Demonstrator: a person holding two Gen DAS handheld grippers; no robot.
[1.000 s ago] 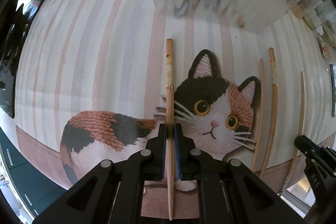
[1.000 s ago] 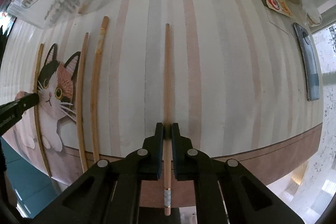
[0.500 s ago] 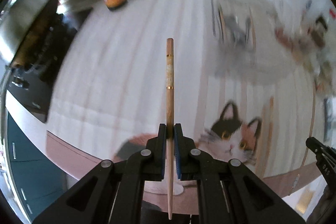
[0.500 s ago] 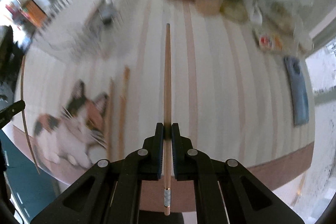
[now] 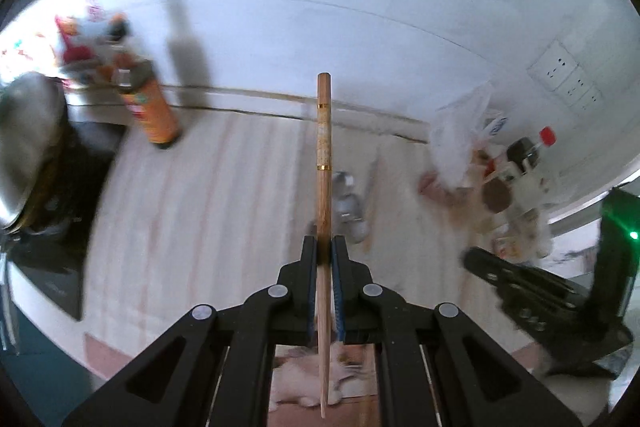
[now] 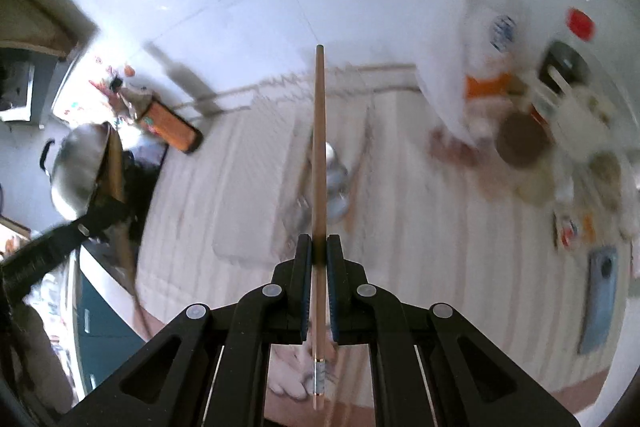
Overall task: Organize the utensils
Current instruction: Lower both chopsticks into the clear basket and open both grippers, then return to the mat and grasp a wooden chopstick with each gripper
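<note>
Both grippers have risen off the mat: left gripper (image 5: 323, 251) clenched on one chopstick (image 5: 323, 163), right gripper (image 6: 319, 249) on another chopstick (image 6: 319, 147), each stick's length pointing ahead toward the clear bin (image 6: 256, 187), which lies beyond the fingertips.

Matte black angular two-finger left gripper (image 5: 325, 255), blue pads, grey round screws; black right gripper (image 6: 319, 251) identical.
</note>
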